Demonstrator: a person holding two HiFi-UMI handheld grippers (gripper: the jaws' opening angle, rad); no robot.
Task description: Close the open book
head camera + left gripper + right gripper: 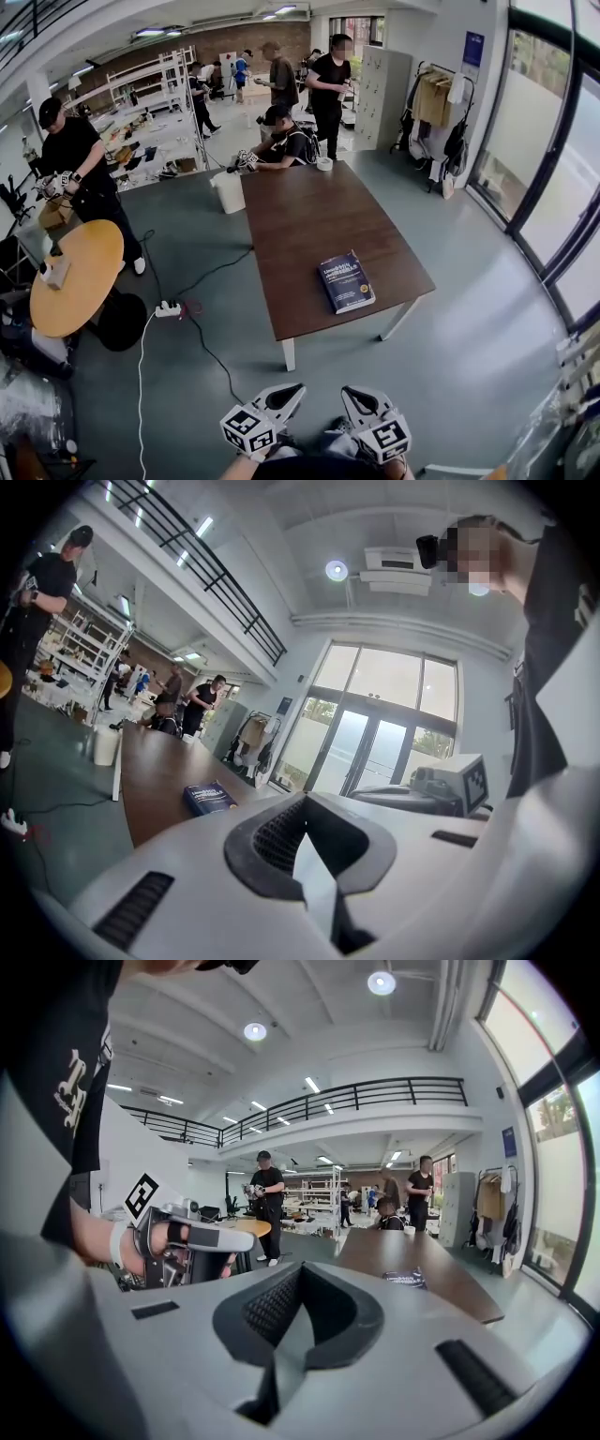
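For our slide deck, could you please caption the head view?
Closed blue book on the brown table; left hand-held gripper and right hand-held gripper, both shut and empty, short of it.

Book [346, 281] on table [309, 216], round table [80, 272] to its left

The book [346, 281] has a dark blue cover with white lettering. The bench [300, 220] is dark brown with white legs. At the left, the round bench [80, 281] is ochre yellow. The floor [459, 375] is grey-green. The left claw [296, 388] and the right claw [349, 392] are pale grey, their cubes patterned with black-and-white squares.
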